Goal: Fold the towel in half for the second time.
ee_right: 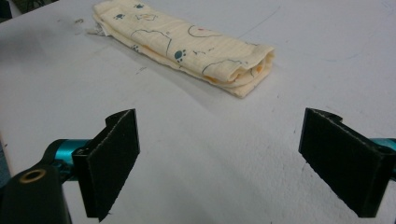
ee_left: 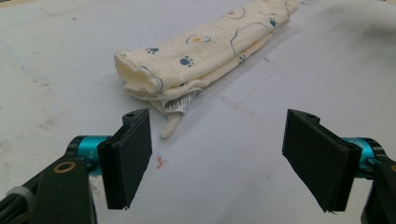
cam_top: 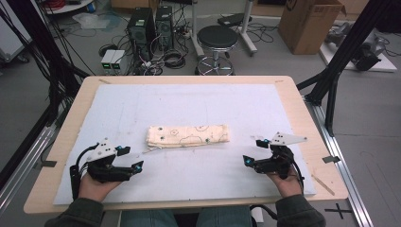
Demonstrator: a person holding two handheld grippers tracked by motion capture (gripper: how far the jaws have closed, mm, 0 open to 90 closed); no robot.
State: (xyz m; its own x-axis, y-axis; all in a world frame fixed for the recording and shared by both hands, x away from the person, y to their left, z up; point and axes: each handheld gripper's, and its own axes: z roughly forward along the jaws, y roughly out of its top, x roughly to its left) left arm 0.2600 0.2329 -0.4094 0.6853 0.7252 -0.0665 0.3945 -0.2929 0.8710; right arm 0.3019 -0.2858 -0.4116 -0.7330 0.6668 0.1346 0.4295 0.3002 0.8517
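White padding (cam_top: pixel 189 175) covers my wooden table (cam_top: pixel 56 156), and from the high view I see one folded cloth (cam_top: pixel 187 135) lying flat in the middle, with my left gripper (cam_top: pixel 131 158) and right gripper (cam_top: pixel 254 152) near the front edge, one on each side, well apart from it. Behind the table stand one black stool (cam_top: pixel 217 40), two computer towers (cam_top: pixel 150 26) and one cardboard box (cam_top: pixel 309 23). My left gripper view shows a label tag (ee_left: pixel 180 103) poking from the cloth's end, my two jaws spread wide. My right gripper view shows the other, rounded end, jaws also spread, nothing between.
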